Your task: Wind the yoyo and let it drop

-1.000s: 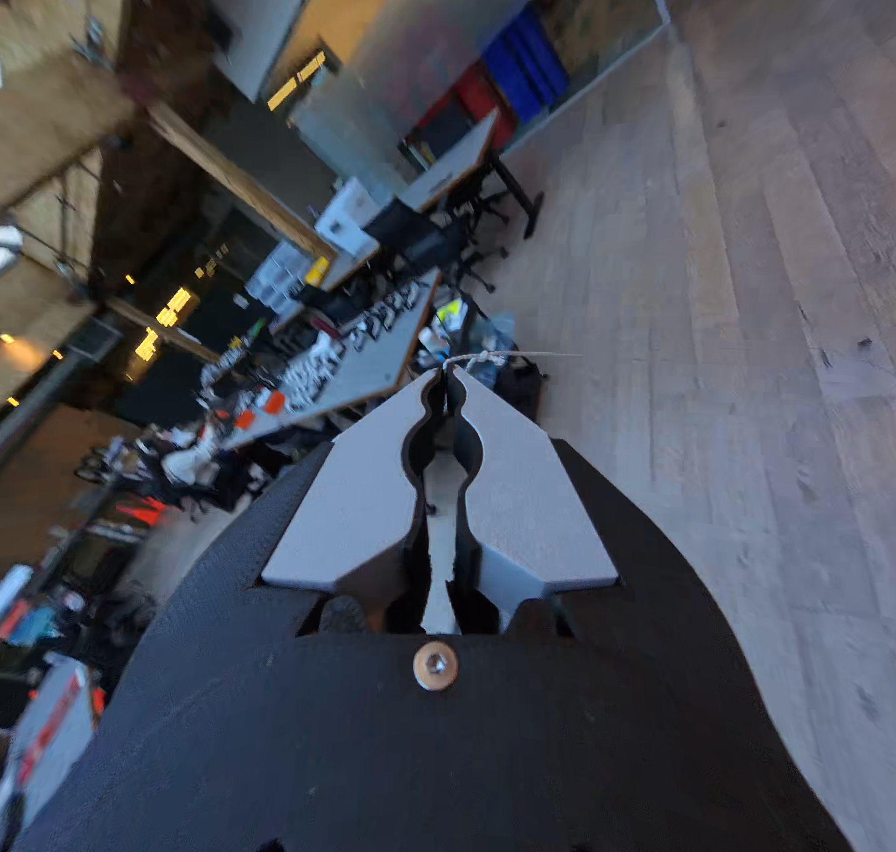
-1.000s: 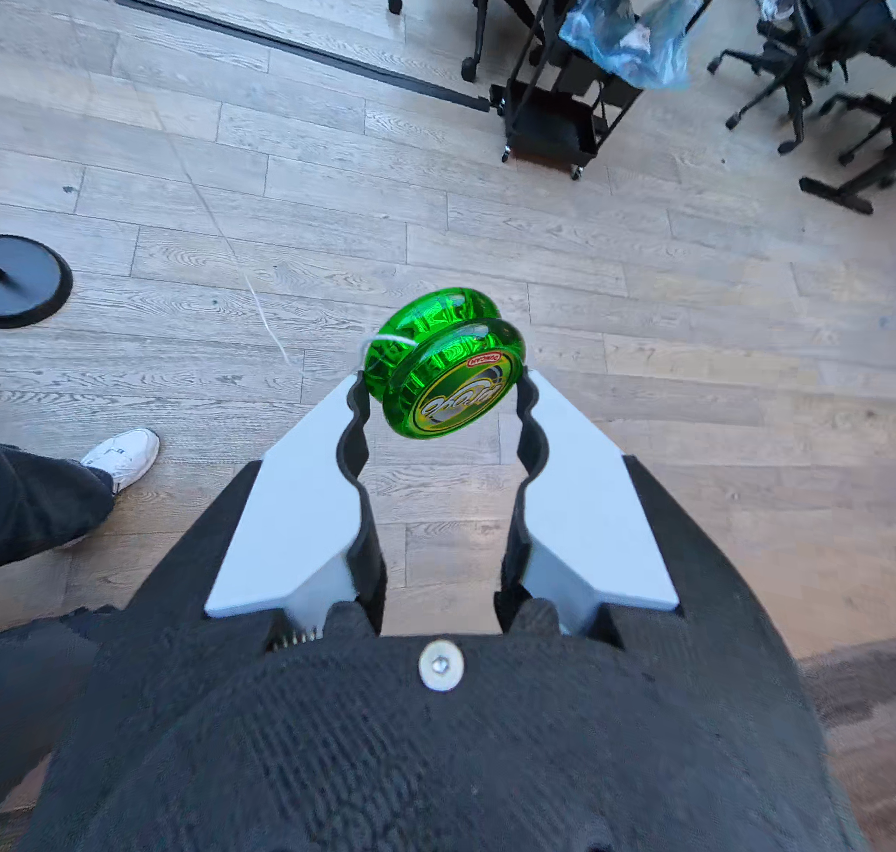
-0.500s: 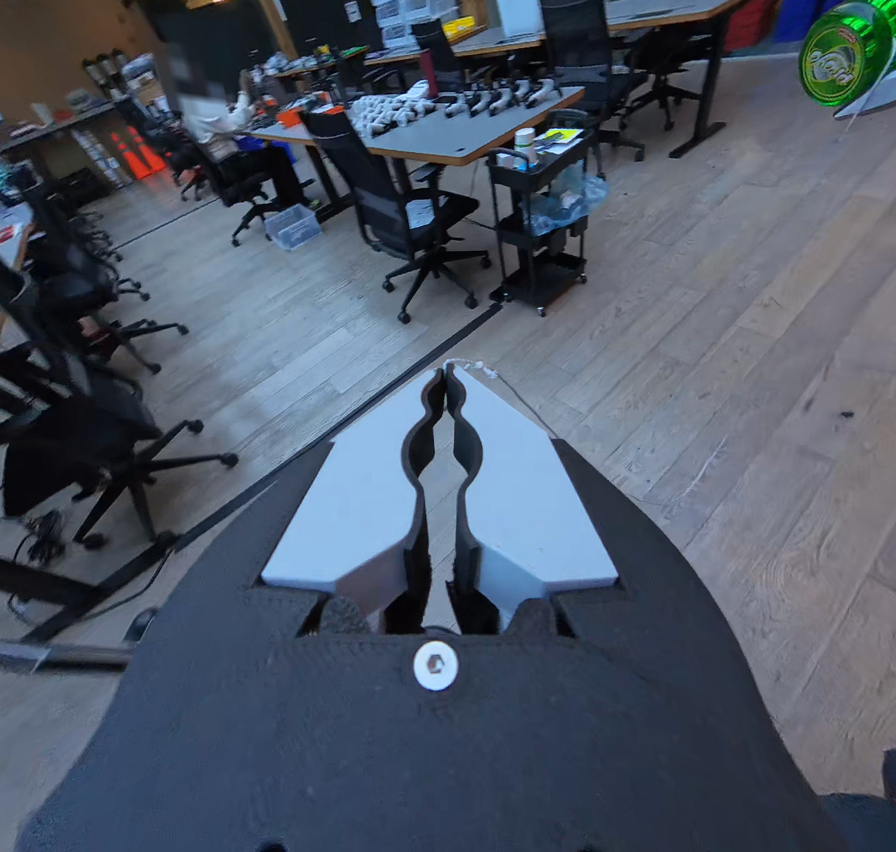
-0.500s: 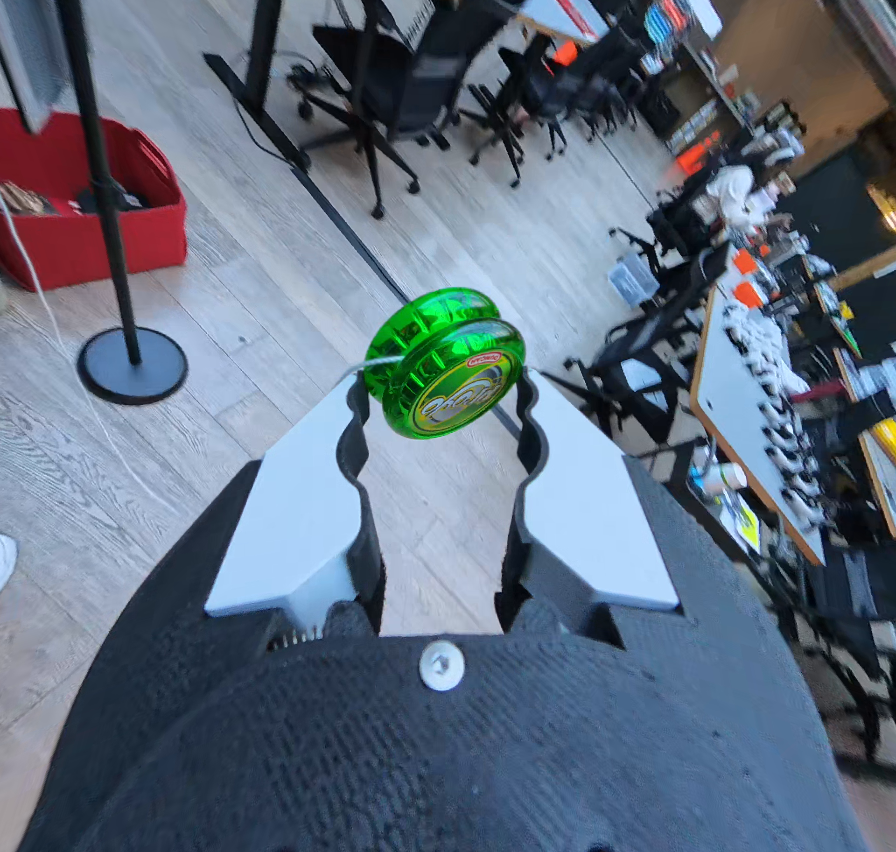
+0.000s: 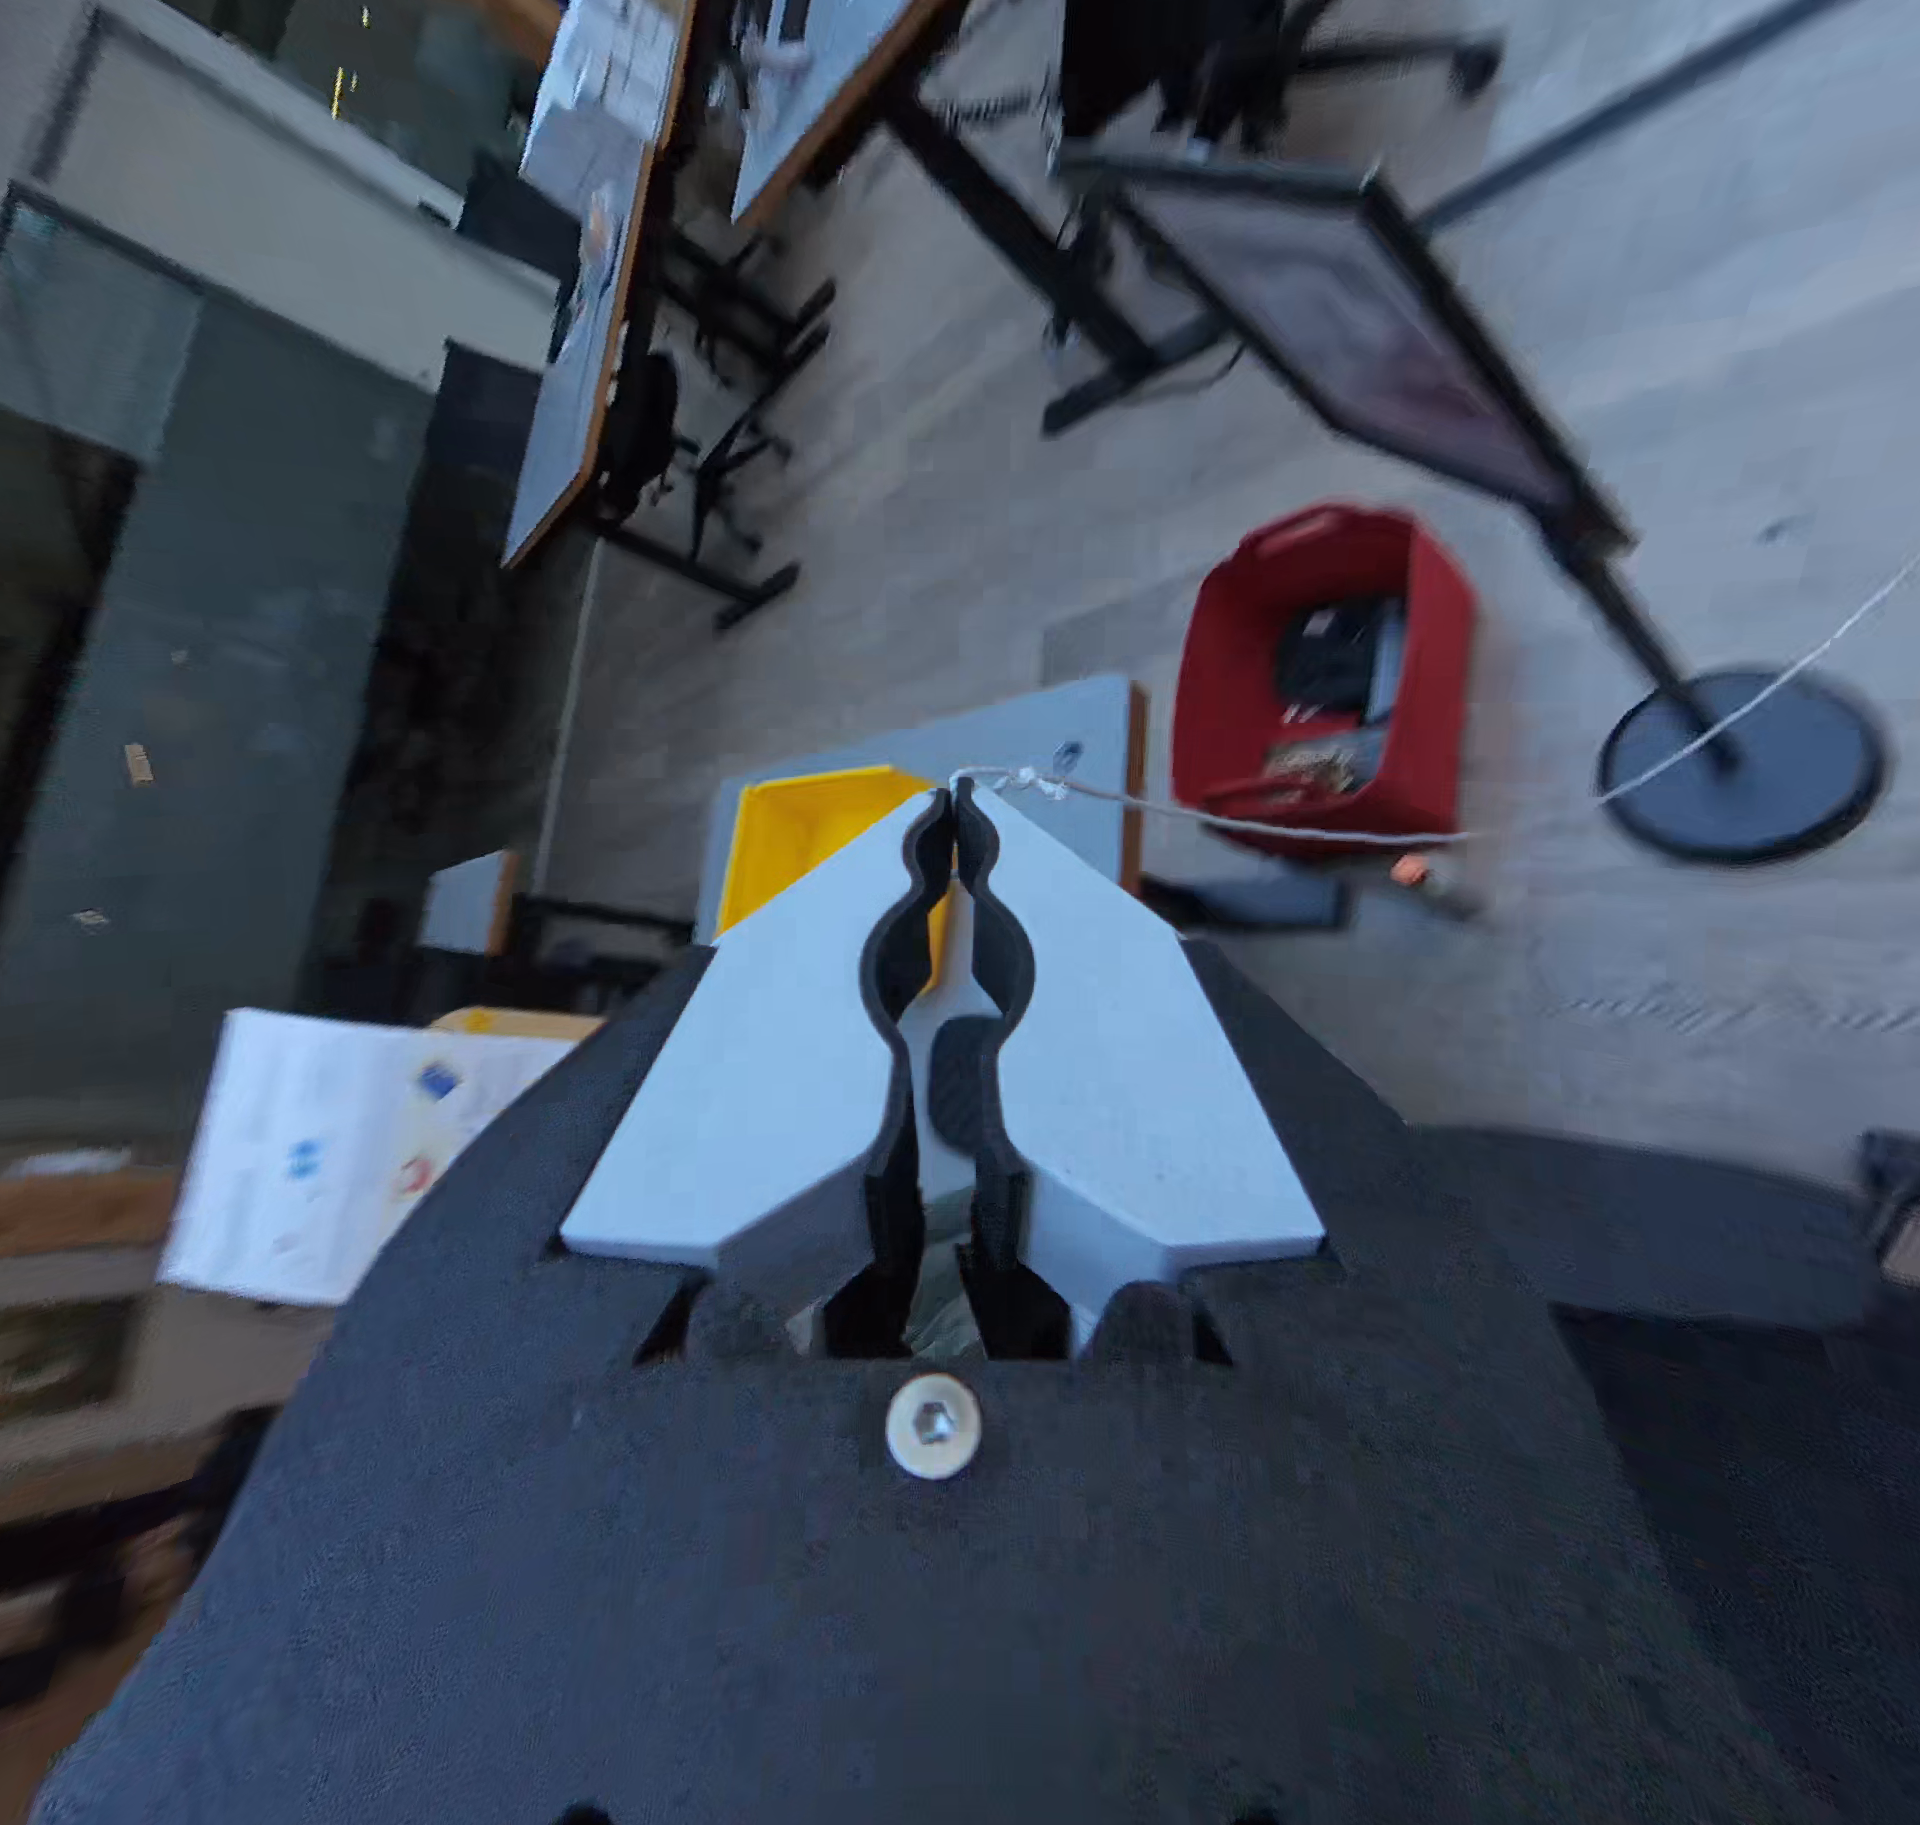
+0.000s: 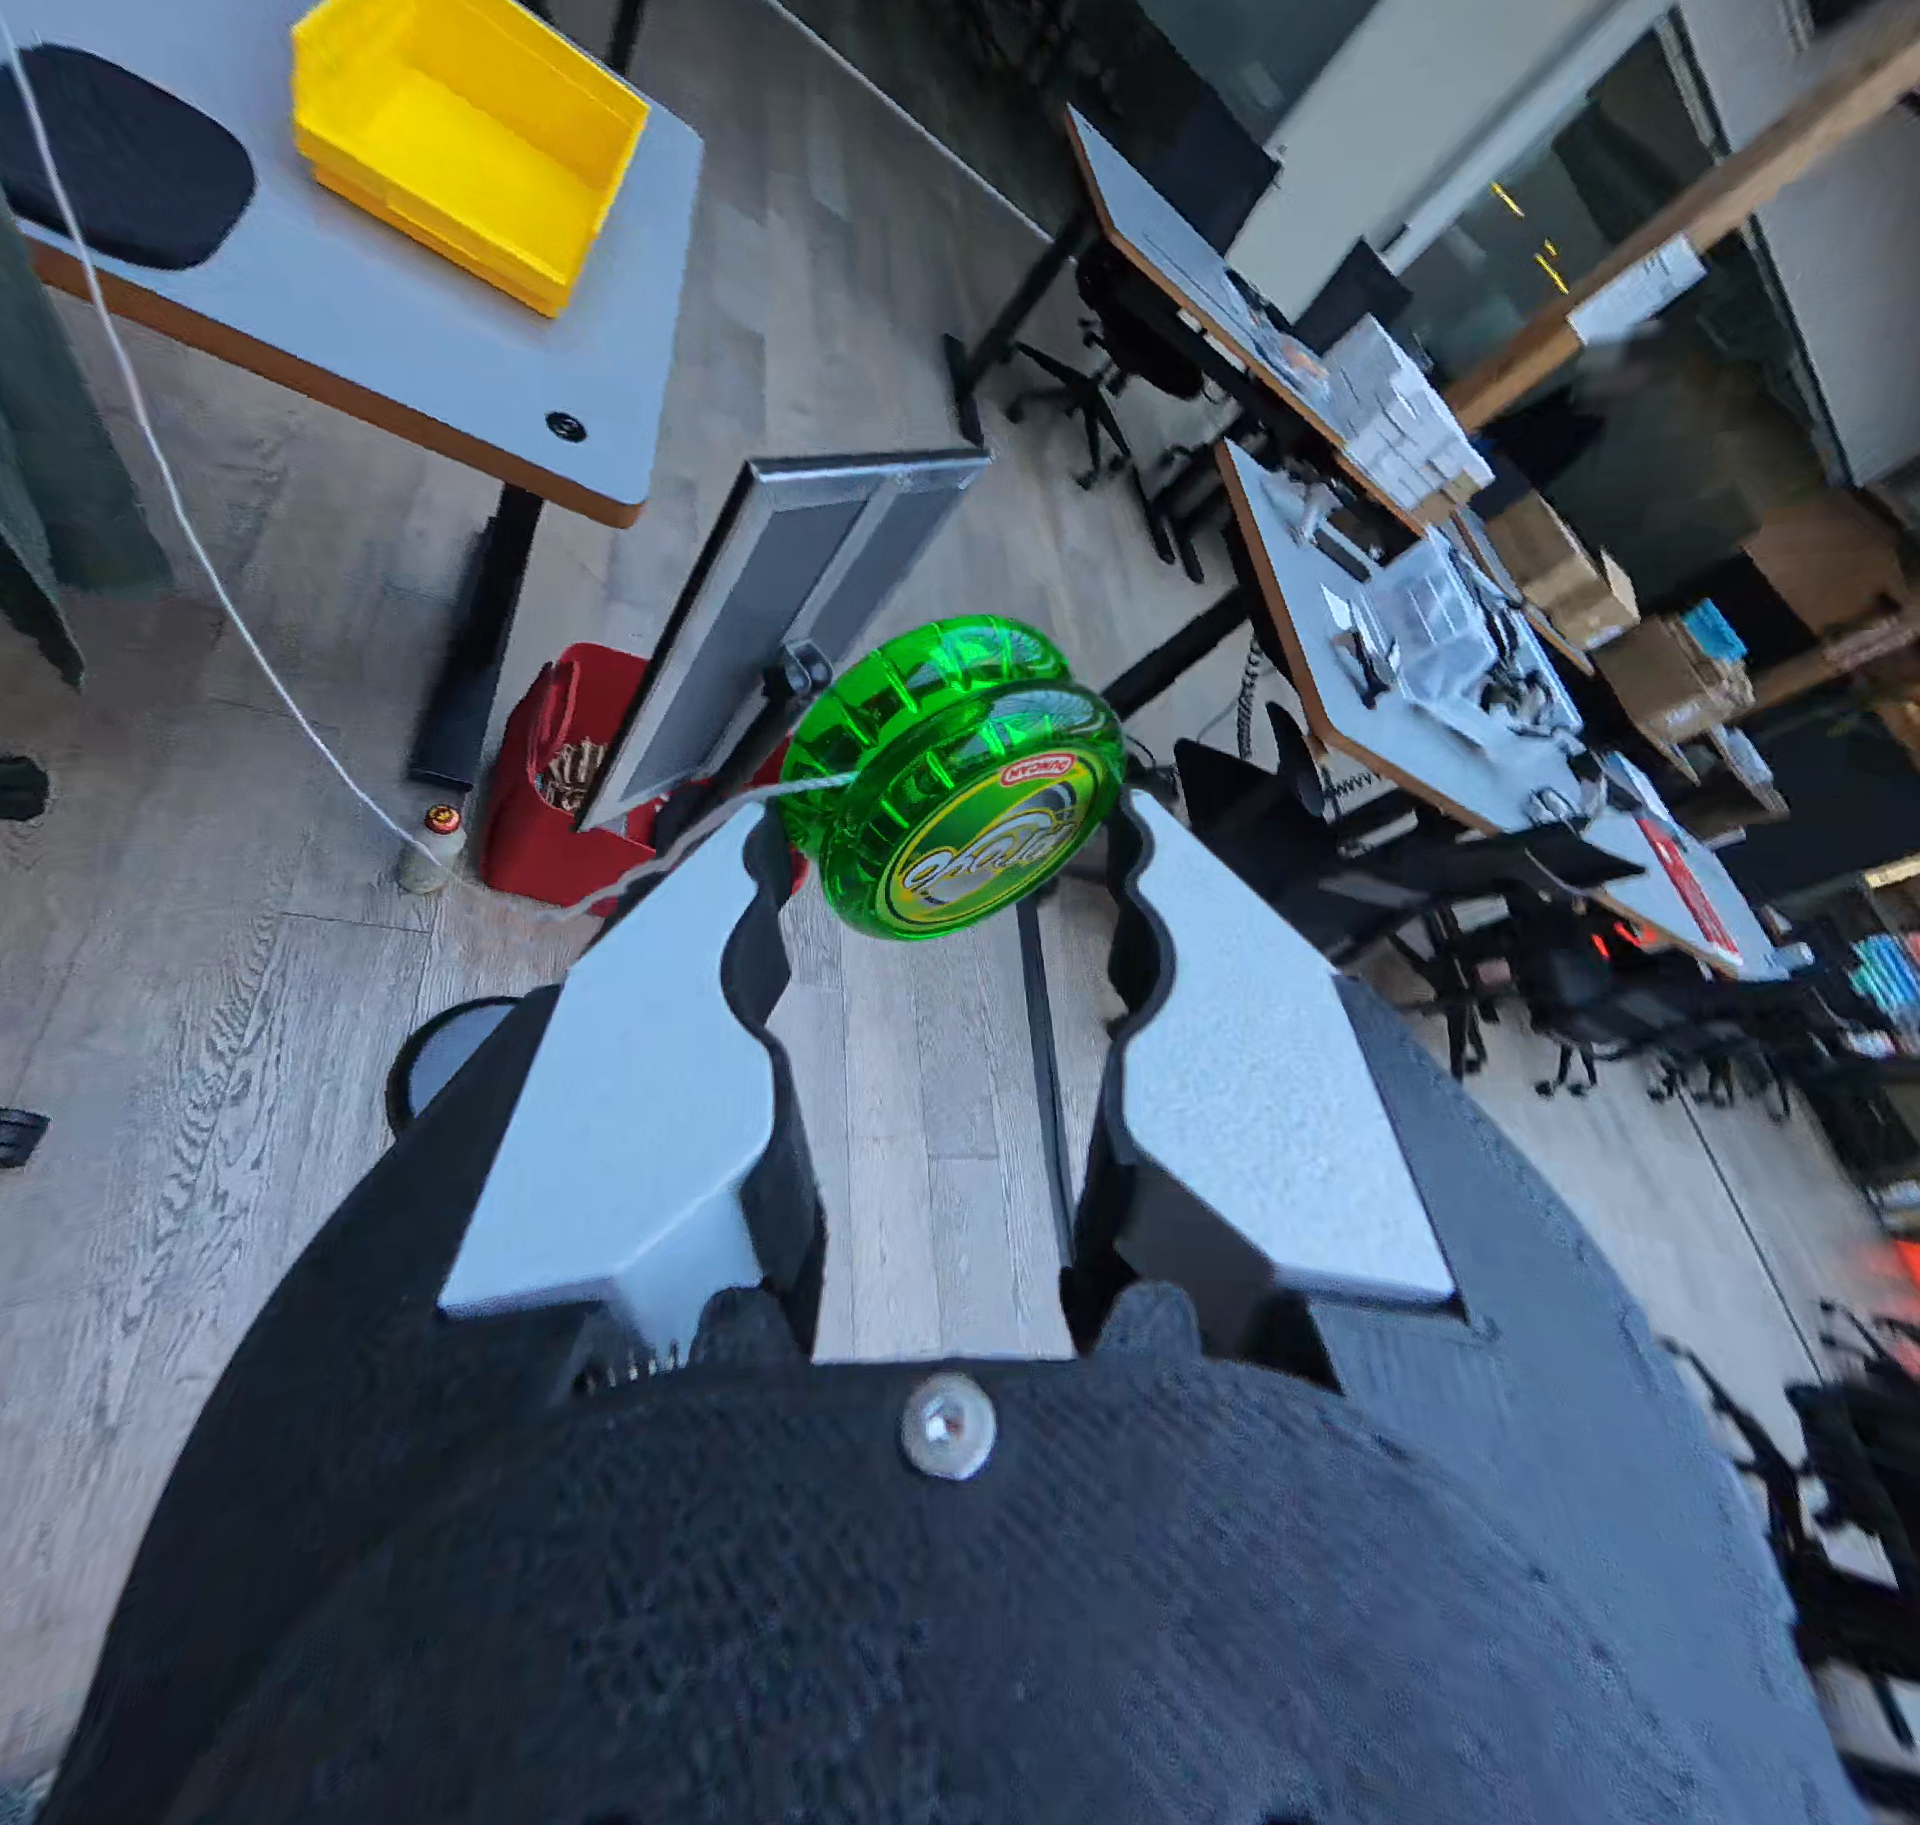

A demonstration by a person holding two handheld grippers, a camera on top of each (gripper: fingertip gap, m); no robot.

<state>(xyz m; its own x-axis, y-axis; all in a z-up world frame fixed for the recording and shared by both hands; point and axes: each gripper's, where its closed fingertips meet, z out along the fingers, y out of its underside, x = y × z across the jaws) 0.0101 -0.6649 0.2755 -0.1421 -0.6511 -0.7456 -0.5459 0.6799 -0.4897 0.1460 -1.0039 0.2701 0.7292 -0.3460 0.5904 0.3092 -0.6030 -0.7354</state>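
A clear green yoyo [image 6: 951, 776] with a yellow face sticker sits between the tips of my right gripper [image 6: 940, 825], which is shut on it. A white string [image 6: 208, 570] leaves the yoyo's groove to the left and runs up and off the frame's left edge. My left gripper [image 5: 954, 796] is shut on the knotted end of the string [image 5: 1247, 825], which runs right in a slack curve and off the right edge. The yoyo is out of the left wrist view.
A grey table [image 6: 343, 321] carries a yellow bin [image 6: 457, 128] and a black pad [image 6: 114, 160]. A red bin [image 6: 545, 788] and a tilted screen on a round-based stand [image 5: 1740, 767] are on the wood floor. Desks and office chairs [image 6: 1455, 632] stand further off. My right fingertips sit around 35 centimetres from my left ones.
Both grippers have swung round, so the room behind them has changed. The right gripper still holds the yoyo, the left still holds the string end. The yoyo has left the left wrist view.
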